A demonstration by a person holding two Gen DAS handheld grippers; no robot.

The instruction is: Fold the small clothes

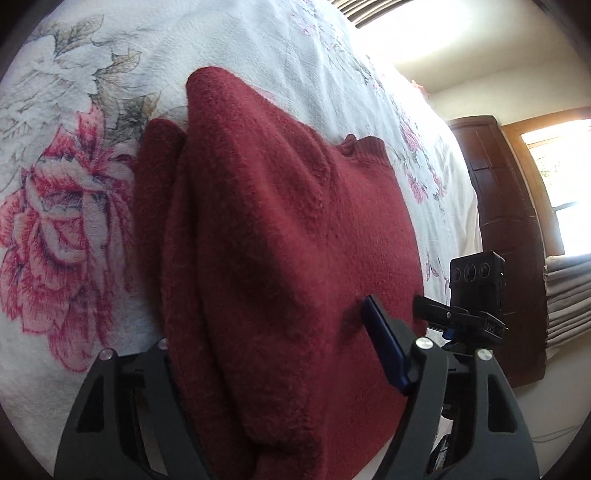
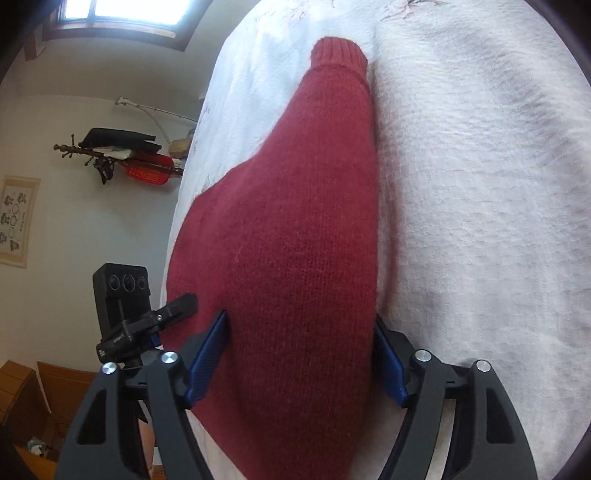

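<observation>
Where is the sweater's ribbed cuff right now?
In the right wrist view, the ribbed cuff lies at the top centre, at the far end of the red sweater sleeve, resting on the white bedspread.

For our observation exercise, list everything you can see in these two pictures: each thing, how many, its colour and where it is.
sweater: one, dark red, lying on the bed, sleeve cuff stretched out
bedspread: one, white with pink flowers, under the sweater
wardrobe: one, dark brown wood, beside the bed
windows: two, bright, on the walls
wall shelf: one, holding black and red items
picture: one, pale, on the wall
left tool: black with blue pads, jaws wide around the sweater
right tool: same, jaws around the sleeve
</observation>
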